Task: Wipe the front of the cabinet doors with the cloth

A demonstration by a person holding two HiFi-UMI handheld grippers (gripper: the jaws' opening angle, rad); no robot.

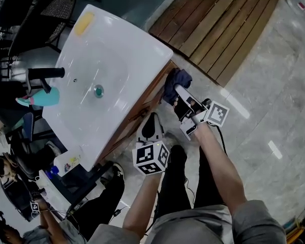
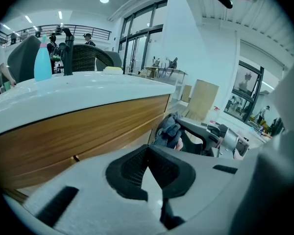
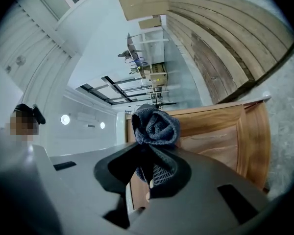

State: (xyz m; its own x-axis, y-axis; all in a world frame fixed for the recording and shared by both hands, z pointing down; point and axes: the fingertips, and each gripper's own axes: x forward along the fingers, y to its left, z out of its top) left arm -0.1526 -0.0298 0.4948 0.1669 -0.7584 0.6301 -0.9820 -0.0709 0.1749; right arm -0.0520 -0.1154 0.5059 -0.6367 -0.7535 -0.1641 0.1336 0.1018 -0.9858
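At cabinet [image 1: 143, 104] corner, R gripper [image 3: 150, 153] clamped on cloth [image 3: 155, 124] — L gripper [image 2: 147, 152] jaws together, empty.

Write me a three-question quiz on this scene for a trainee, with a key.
1. True or false: the cloth lies in the white sink.
2. Multiple choice: what stands beside the black faucet? A) a blue bottle B) a red mug C) a stack of plates
3. Short answer: which is shut on the cloth, the left gripper or the right gripper?

Key: 1 false; 2 A; 3 the right gripper.
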